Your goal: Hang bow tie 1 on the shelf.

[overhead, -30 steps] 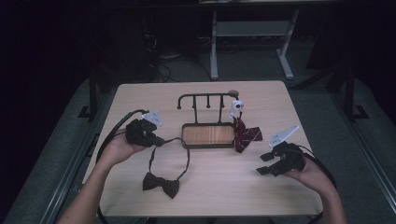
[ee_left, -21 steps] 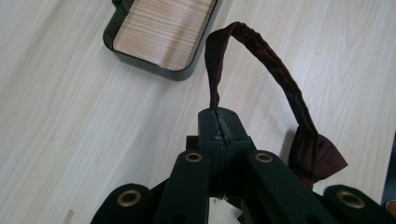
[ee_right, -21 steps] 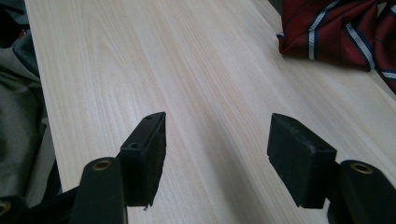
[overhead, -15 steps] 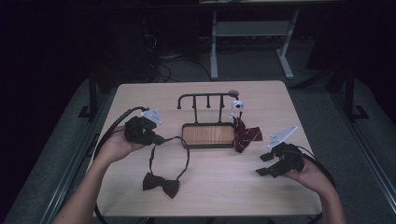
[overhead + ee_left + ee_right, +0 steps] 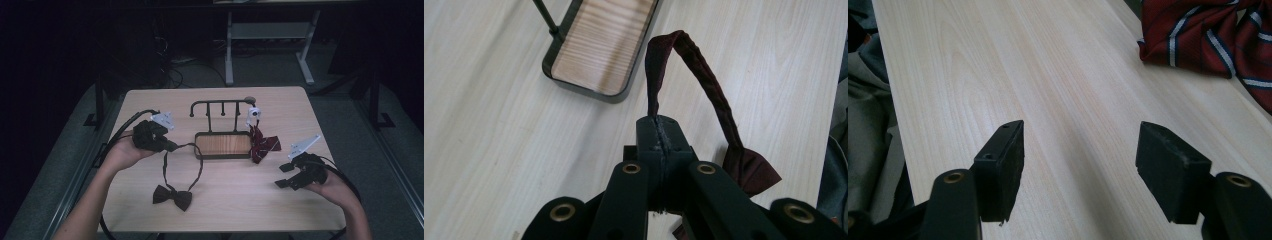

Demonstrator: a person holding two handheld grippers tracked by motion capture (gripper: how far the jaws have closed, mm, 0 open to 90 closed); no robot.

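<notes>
Up on the table point(image 5: 150, 215), the left gripper point(image 5: 169, 146) had its jaws squeezed tight on the strap point(image 5: 704, 75) of the dark bow tie point(image 5: 172, 196) — the strap looped up while the bow lay flat near the front edge. Just beside the strap sat the wooden tray point(image 5: 222, 145) of a black rack. The right gripper point(image 5: 284, 175) rested low on the right, jaws wide apart and holding nothing — near the striped red tie point(image 5: 1218, 37).
</notes>
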